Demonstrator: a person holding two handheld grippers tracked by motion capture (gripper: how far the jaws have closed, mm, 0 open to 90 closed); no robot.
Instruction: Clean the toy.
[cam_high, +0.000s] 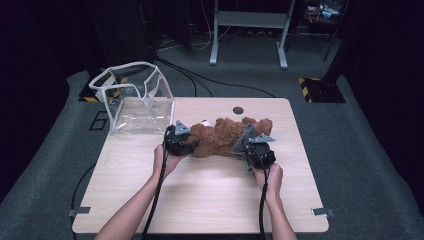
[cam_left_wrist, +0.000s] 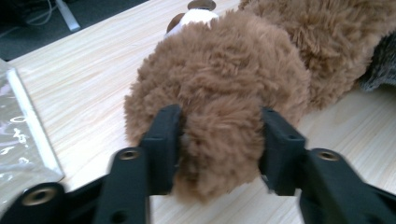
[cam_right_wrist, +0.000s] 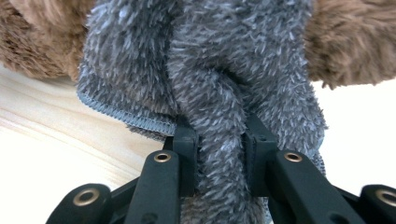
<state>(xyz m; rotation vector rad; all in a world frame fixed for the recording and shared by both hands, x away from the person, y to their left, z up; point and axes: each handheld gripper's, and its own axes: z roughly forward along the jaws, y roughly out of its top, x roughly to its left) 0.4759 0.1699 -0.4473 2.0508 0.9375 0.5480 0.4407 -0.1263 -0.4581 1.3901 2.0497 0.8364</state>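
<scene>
Gripping a brown plush toy at both ends, ready to lift.

The left hand-held gripper (cam_left_wrist: 219, 140) is clamped on a furry brown limb of the plush toy (cam_high: 220, 136); the right hand-held gripper (cam_right_wrist: 220, 154) pinches a fold of its grey fleece garment (cam_right_wrist: 205, 70). The toy lies on the wooden surface (cam_high: 200, 195), beside the clear plastic bag (cam_high: 132, 97). Likely next: raising both ends together and carrying them leftward over the bag's open mouth.
</scene>
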